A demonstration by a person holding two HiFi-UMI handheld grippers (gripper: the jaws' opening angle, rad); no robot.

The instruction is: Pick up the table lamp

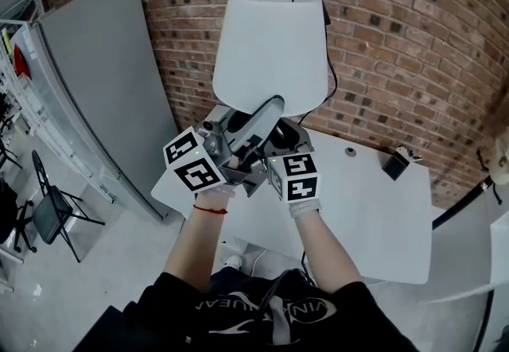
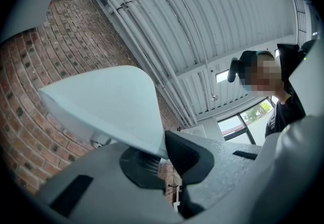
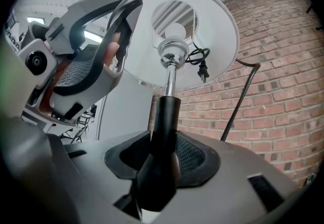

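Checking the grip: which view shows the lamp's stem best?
Right gripper view: the stem stands clamped between its jaws. Head view hides it beneath the shade; left gripper view shows only that shade.

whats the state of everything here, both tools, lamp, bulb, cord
left tool, shut on the lampshade rim
right tool, shut on the lamp stem
bulb, unlit
plug, not plugged in, hanging loose beside the socket

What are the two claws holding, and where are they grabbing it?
The table lamp. The right claw is clamped on its black stem below the bulb; the left claw pinches the white shade at its rim.
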